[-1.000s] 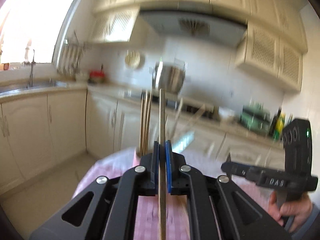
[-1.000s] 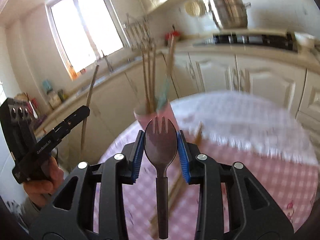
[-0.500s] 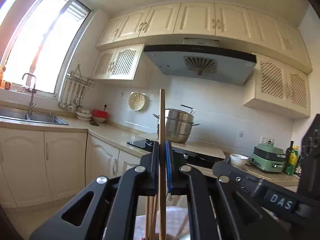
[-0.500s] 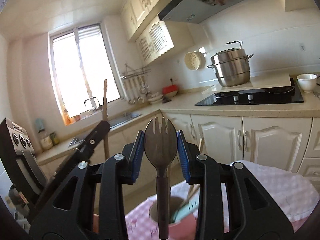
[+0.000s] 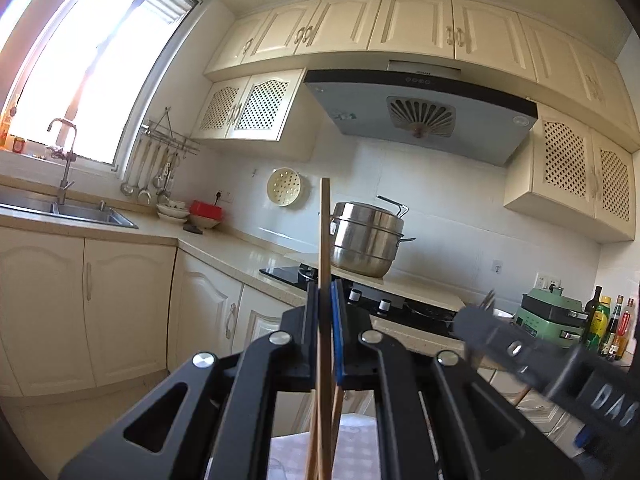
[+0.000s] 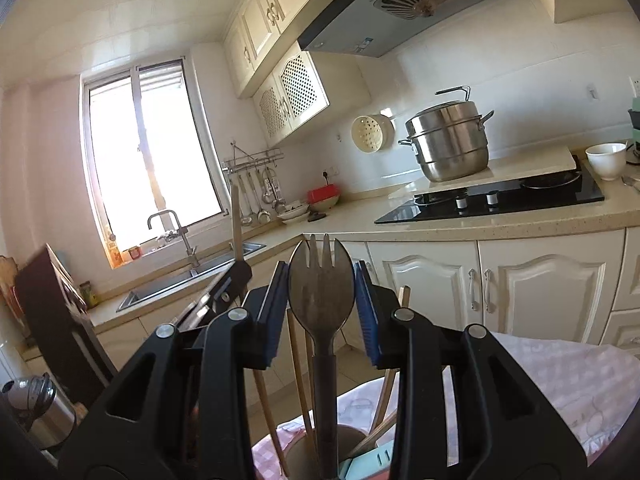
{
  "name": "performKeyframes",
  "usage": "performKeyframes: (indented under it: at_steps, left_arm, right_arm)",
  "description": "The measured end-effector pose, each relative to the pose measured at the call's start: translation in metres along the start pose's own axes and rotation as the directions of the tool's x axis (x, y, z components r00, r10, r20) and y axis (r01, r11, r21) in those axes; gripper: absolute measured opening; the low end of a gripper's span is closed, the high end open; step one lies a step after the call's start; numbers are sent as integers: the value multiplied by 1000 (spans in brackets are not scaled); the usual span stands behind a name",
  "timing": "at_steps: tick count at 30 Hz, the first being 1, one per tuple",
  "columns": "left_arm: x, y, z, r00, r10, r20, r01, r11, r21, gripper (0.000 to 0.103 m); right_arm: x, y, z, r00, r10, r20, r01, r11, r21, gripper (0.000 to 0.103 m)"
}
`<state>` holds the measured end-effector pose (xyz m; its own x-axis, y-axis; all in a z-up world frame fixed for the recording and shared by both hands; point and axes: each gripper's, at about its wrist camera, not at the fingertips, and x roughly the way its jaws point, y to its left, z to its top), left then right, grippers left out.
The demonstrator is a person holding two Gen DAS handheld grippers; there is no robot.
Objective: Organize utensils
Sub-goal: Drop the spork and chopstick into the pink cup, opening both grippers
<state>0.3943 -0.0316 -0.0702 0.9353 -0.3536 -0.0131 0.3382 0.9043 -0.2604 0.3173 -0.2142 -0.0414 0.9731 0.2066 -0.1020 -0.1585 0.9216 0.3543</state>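
You hold both utensils upright and level, handles down, likely to drop them into the holder cup (image 6: 352,446) at six o'clock. Your left gripper (image 5: 325,336) is clenched on a slim, straight wooden chopstick (image 5: 325,240). Your right gripper (image 6: 322,312) grasps a dark, smooth spork (image 6: 322,280) by its bowl, tines at twelve o'clock, above the cup on the pink checked cloth (image 6: 560,376).

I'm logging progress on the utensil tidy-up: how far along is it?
Done: several chopsticks and a light-blue utensil already stand in the cup on the checked cloth.

In hand: the left gripper is shut on one wooden chopstick, held upright; the right gripper clamps a dark spork, its handle reaching down to the cup.

Left: both held pieces are not yet released. Other loose utensils aren't visible.
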Motion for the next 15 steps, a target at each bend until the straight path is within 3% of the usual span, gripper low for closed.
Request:
performKeyframes:
  at_steps: [15]
  left_arm:
    - [-2, 15, -23, 999, 24, -31, -24, 1000, -8, 6]
  right_arm:
    - [-2, 16, -11, 999, -32, 41, 34, 998, -49, 32]
